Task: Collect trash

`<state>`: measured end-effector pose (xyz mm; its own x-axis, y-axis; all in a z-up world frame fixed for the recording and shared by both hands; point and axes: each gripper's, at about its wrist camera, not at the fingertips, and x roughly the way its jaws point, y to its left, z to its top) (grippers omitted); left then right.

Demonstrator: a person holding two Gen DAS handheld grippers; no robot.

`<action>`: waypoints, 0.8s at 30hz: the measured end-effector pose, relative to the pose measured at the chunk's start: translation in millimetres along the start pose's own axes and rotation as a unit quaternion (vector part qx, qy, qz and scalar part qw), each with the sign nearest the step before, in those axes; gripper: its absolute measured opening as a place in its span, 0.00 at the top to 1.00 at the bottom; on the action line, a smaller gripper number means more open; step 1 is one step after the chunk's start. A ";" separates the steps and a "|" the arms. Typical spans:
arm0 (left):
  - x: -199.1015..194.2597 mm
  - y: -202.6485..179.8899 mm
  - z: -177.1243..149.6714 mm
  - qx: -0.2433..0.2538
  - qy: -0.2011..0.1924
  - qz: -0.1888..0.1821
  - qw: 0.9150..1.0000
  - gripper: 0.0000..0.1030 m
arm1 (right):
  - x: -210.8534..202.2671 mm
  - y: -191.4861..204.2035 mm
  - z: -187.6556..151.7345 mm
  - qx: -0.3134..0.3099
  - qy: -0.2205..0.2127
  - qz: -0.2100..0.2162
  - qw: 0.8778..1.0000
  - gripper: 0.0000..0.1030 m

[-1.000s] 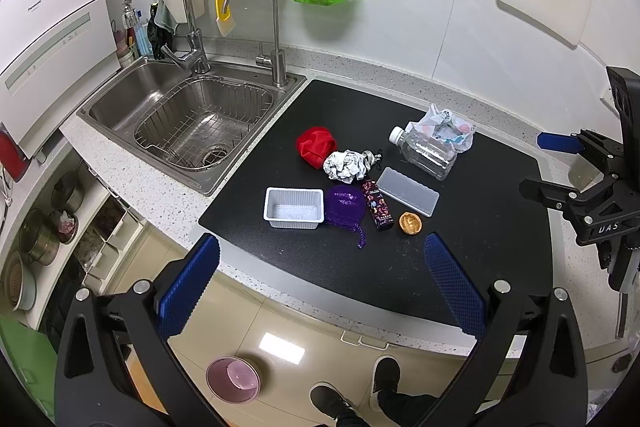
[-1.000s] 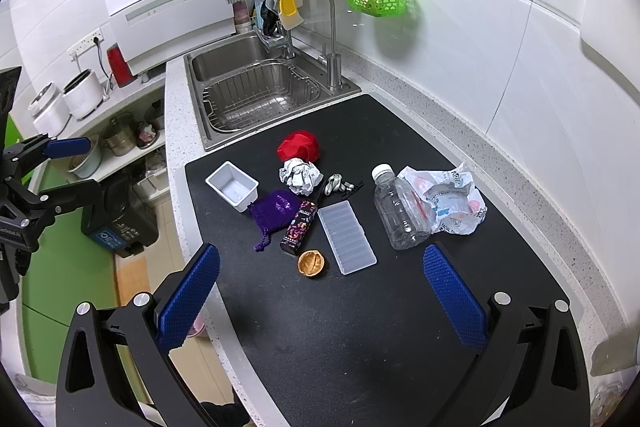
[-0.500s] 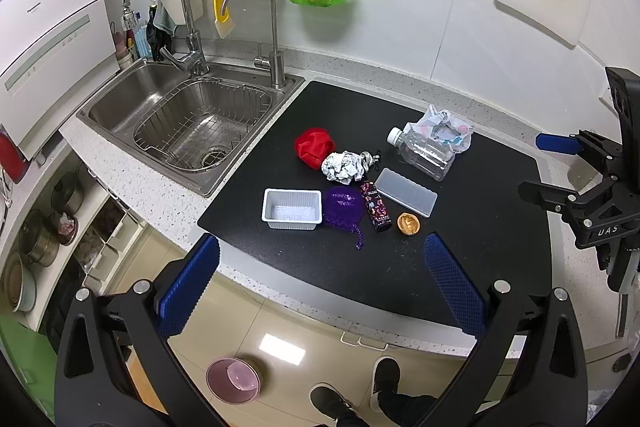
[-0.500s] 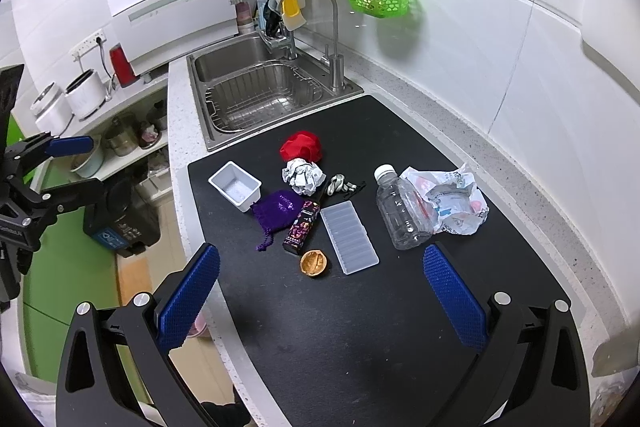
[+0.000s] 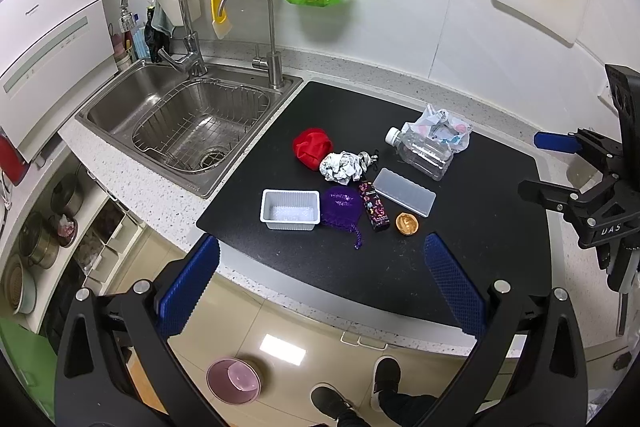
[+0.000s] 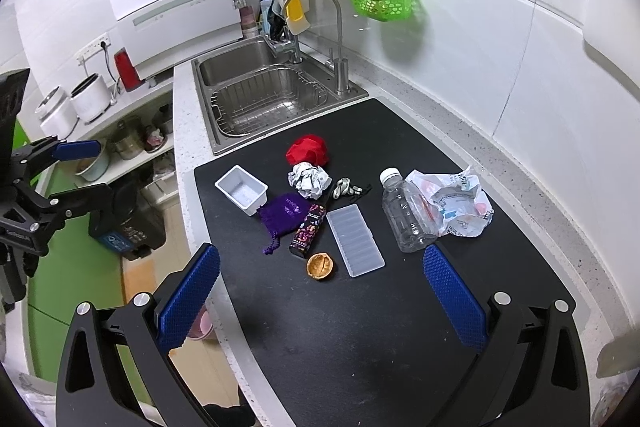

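Right wrist view | both grippers' fingers spread wide, empty | walnut shell [image 6: 320,265] nearest table's front edge | descend straight, straddle it, close gently.

Matt black mat [image 6: 360,327], shiny steel sink [image 5: 192,123] (brushed).

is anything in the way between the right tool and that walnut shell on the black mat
Nothing visible is. The right tool hangs open above bare black mat, and the walnut shell lies just ahead of it, with the clear lid beside it, not in front.
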<state>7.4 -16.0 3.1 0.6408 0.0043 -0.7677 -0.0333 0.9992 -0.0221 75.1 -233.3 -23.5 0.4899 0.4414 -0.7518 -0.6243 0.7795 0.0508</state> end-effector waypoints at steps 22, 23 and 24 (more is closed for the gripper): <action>17.7 10.7 3.1 -0.010 0.008 -0.012 1.000 0.03 | 14.9 -10.6 4.1 0.006 0.006 -0.010 1.000 0.05; 21.0 12.0 3.4 -0.011 0.011 -0.010 1.000 0.03 | 18.2 -11.9 4.8 0.005 0.009 -0.012 1.000 0.05; 25.6 14.2 4.3 -0.012 0.014 -0.006 1.000 0.03 | 21.0 -13.5 5.7 0.005 0.011 -0.013 1.000 0.05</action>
<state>26.7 -1.6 -14.2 0.6198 -0.0100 -0.7847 -0.0435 0.9979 -0.0471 97.2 -232.0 -36.2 0.4921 0.4112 -0.7673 -0.6060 0.7946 0.0372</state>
